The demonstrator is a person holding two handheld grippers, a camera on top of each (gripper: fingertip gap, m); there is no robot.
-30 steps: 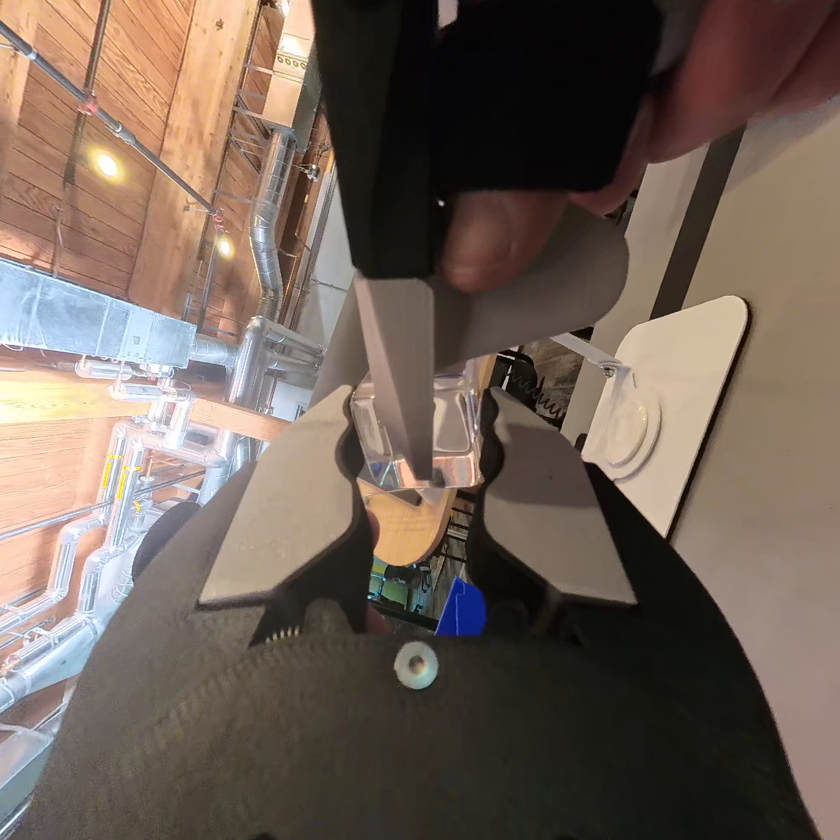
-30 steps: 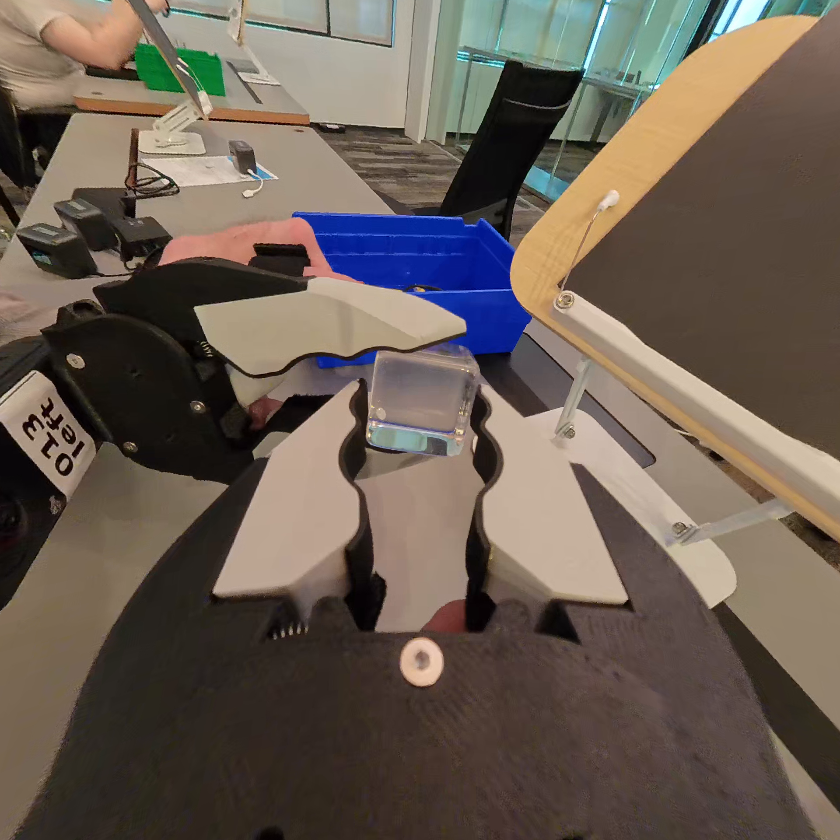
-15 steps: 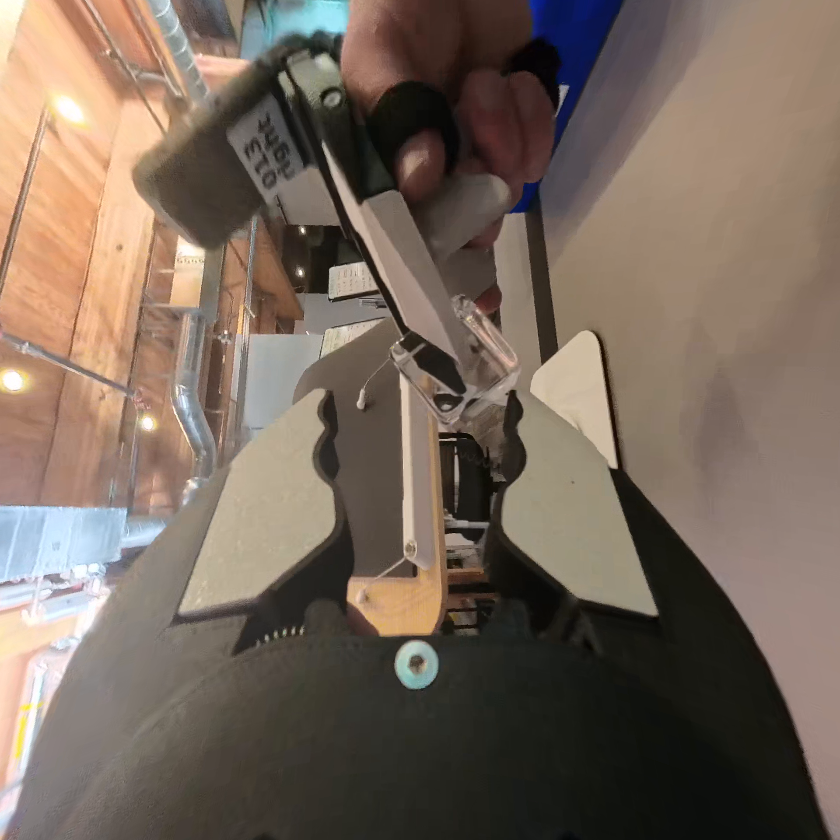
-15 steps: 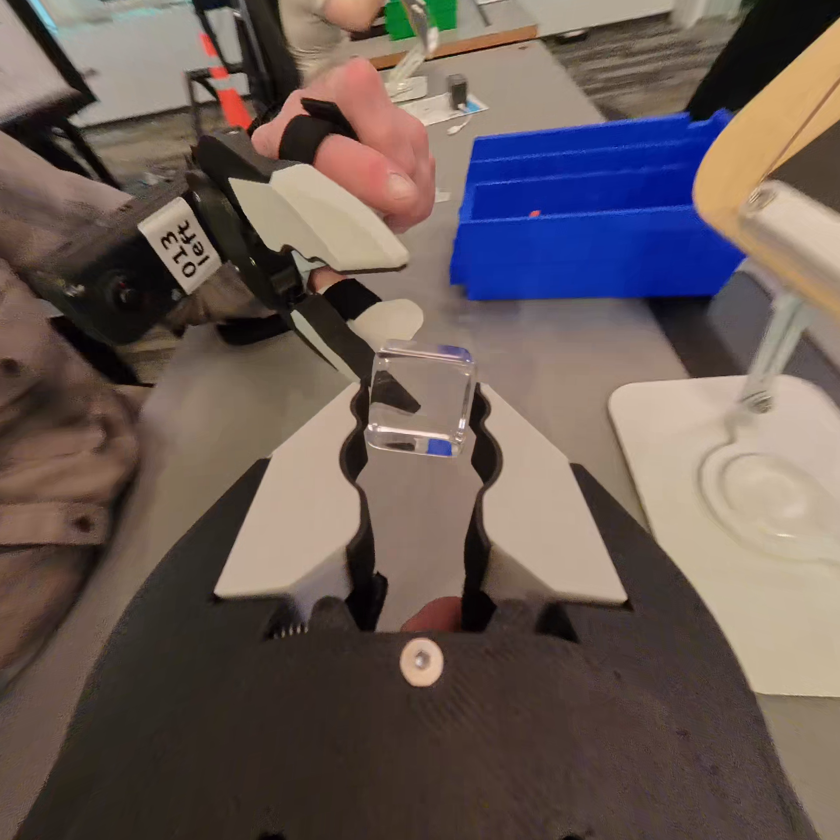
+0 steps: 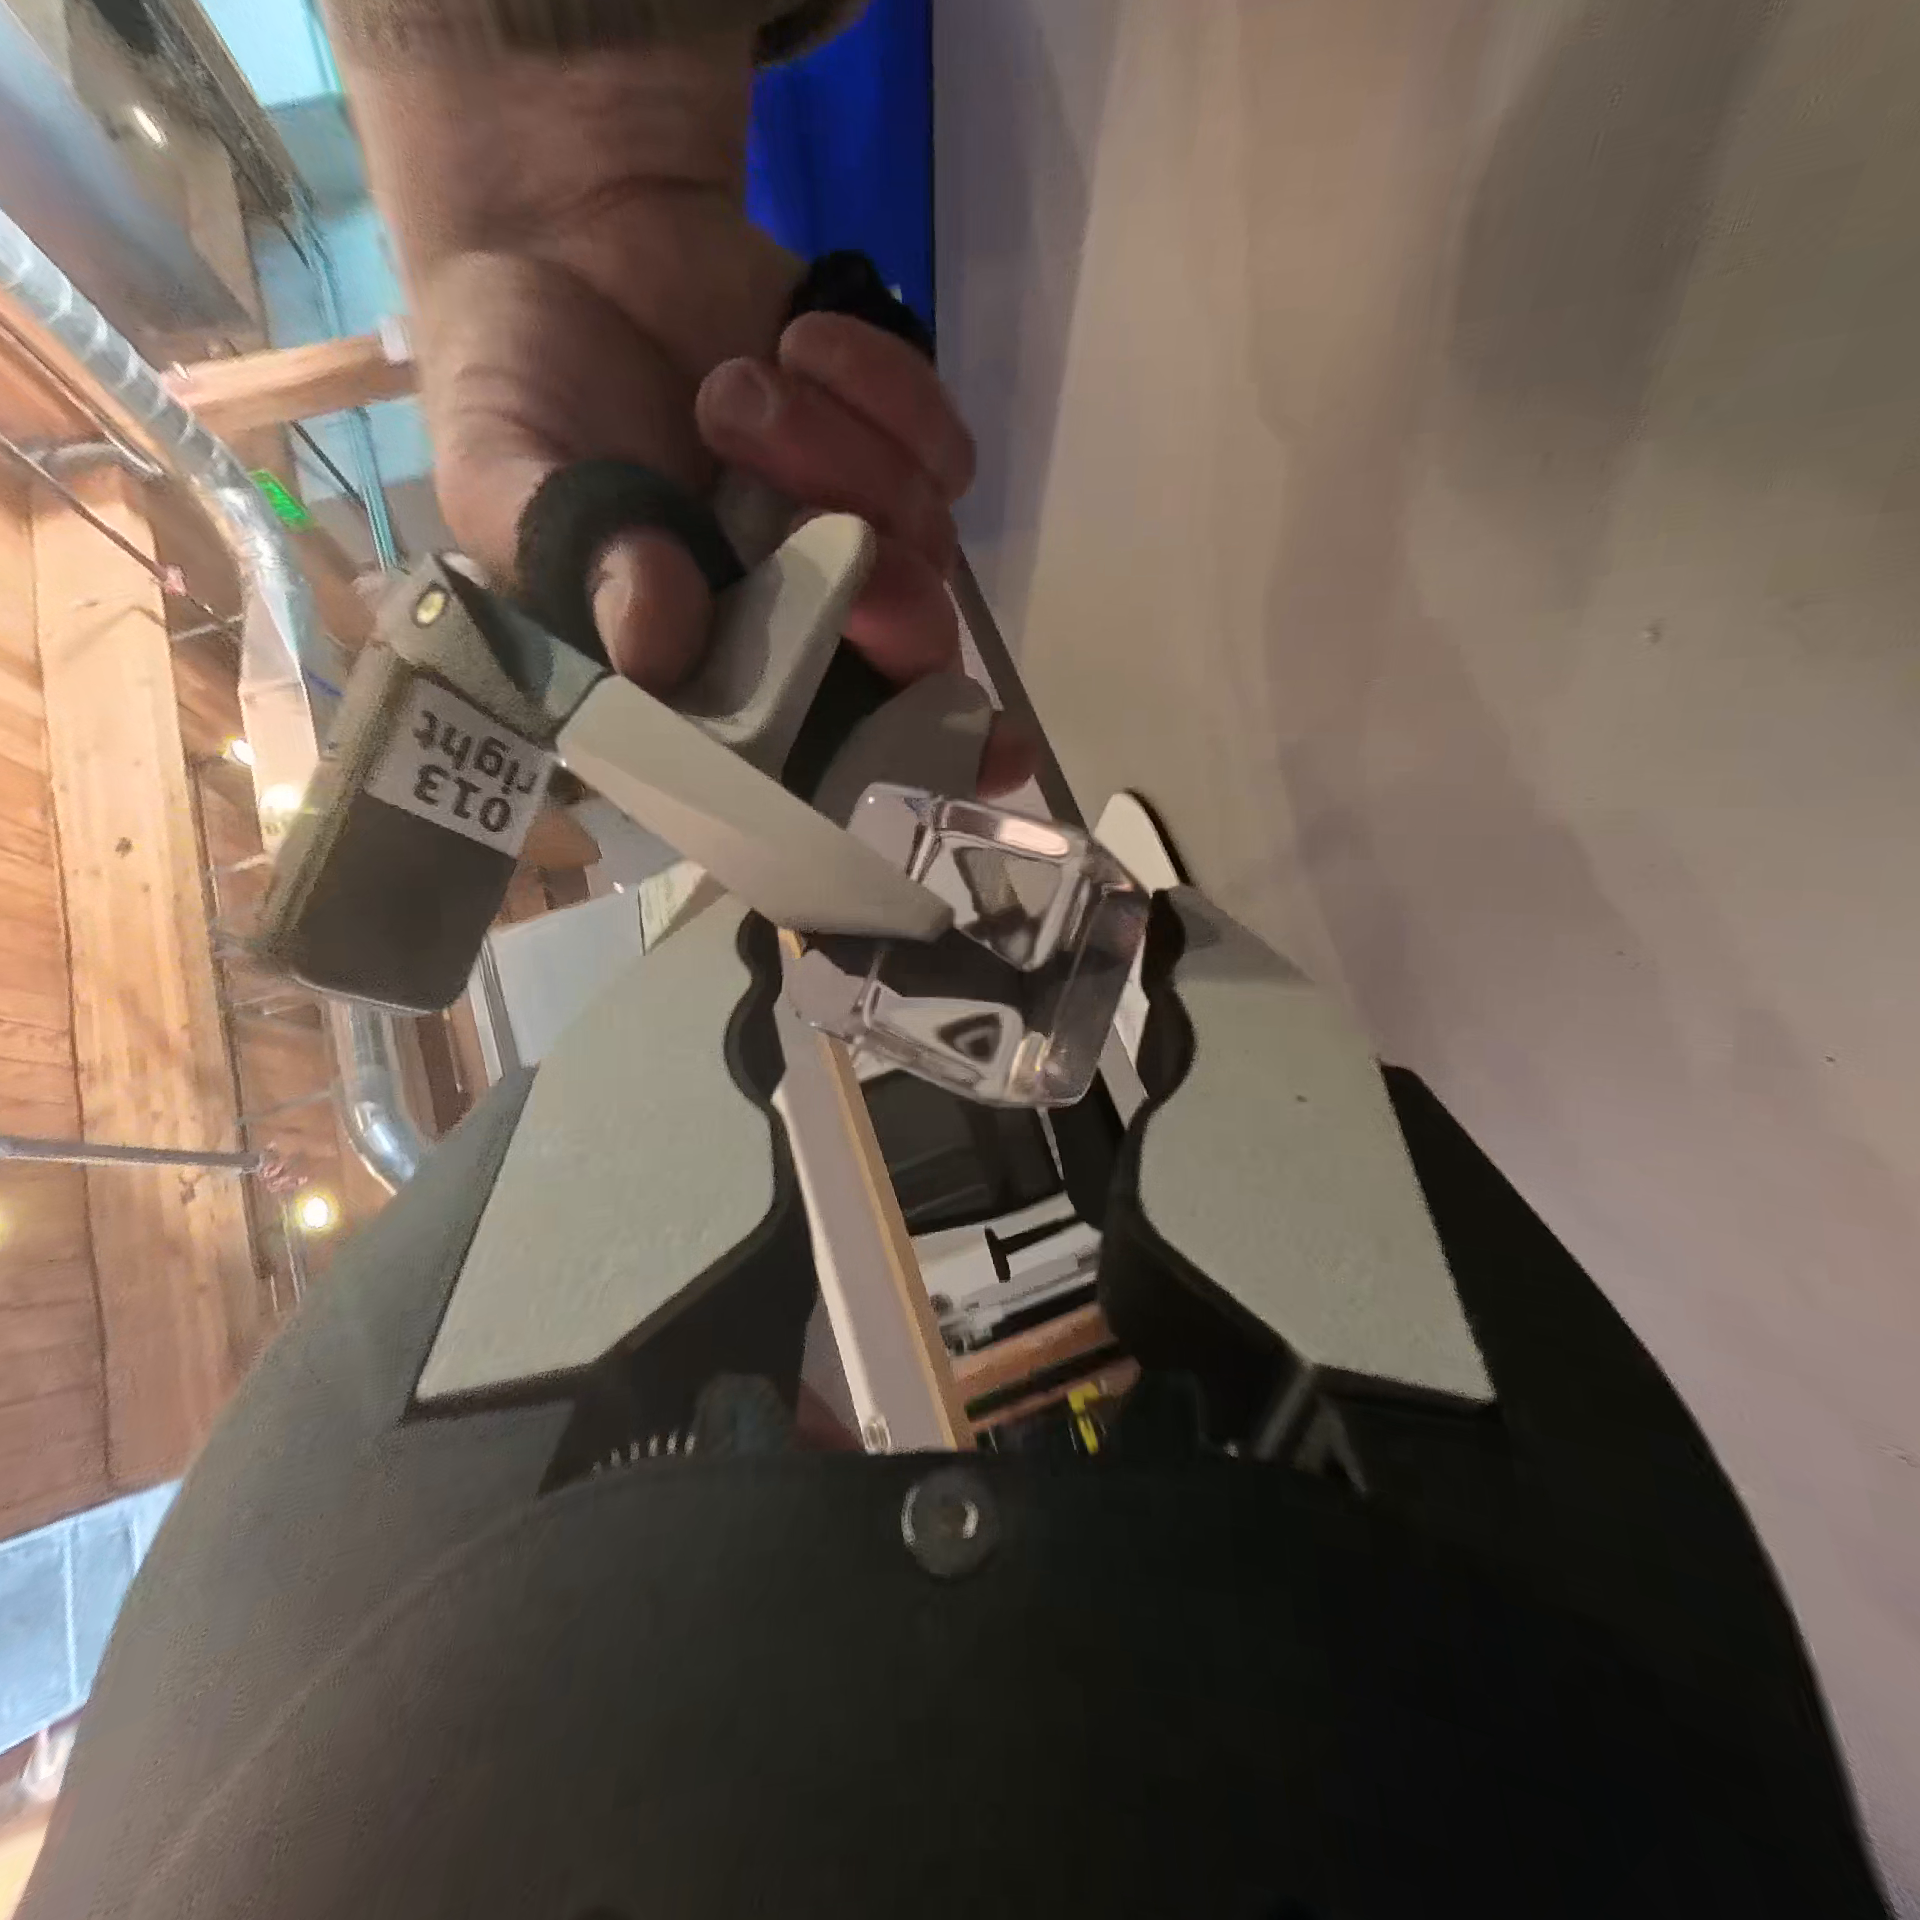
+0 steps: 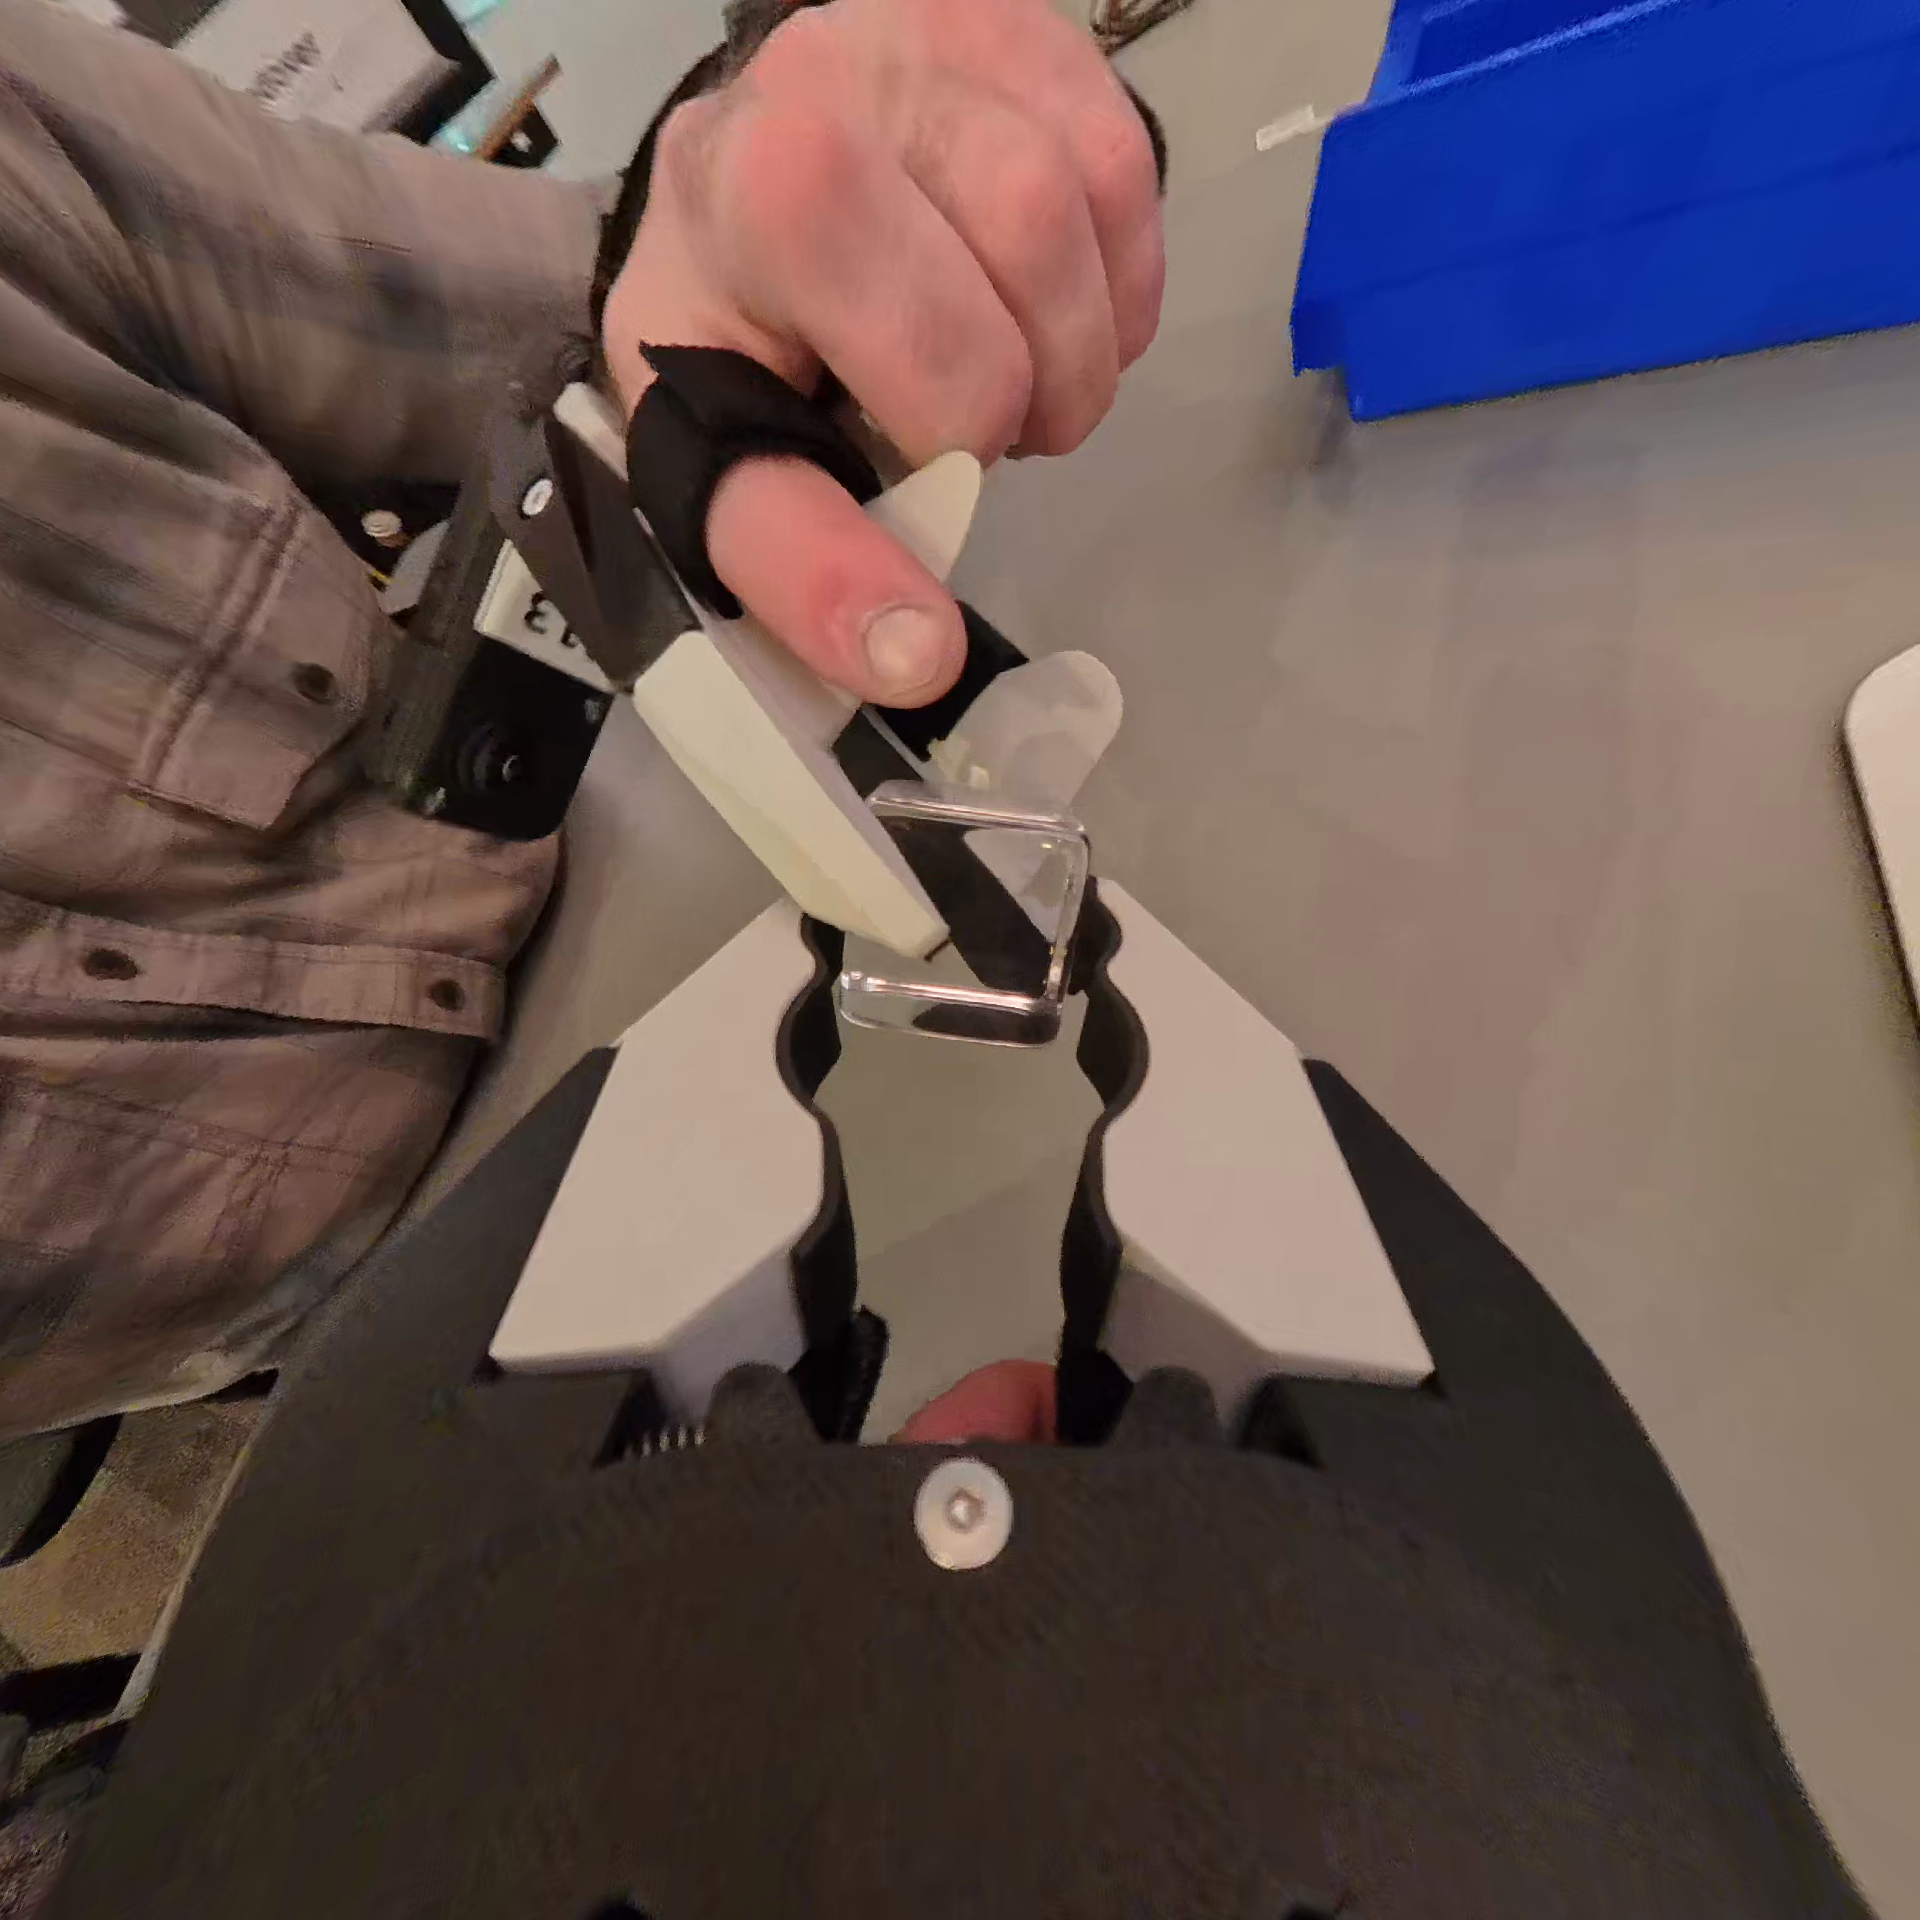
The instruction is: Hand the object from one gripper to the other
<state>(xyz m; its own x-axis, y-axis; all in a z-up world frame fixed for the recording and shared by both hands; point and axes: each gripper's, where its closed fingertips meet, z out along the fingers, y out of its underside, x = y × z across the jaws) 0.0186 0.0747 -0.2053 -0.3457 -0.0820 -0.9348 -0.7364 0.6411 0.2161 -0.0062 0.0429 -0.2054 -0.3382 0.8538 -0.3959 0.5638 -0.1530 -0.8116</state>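
The right hand-held gripper (image 6: 961, 927) is closed on a clear acrylic-looking cube (image 6: 956, 1013), pinching two opposite faces at the very tips of its grey fingers. This keeps the cube in the air above the grey surface (image 6: 1455, 831) and leaves its other faces bare for a second grip. The left hand-held gripper (image 5: 956, 977) is spread wide with the cube between its tips. In its own view the cube lies close against one finger with a gap to the other, so I judge it has not yet clamped. Seen from the right wrist, one pale finger lies across the near side of the cube and the other sits beyond it, a crossed hold that suits a handover. A person's hand (image 6: 894, 239) in a plaid sleeve (image 6: 239, 520) drives that tool. A blue plastic bin (image 6: 1600, 208) stands well beyond the cube, and a white base plate (image 6: 1891, 810) lies off to its side.

Half a second ago the left tool was clear of the cube, up and to one side; now it straddles it. The right grip is unchanged.
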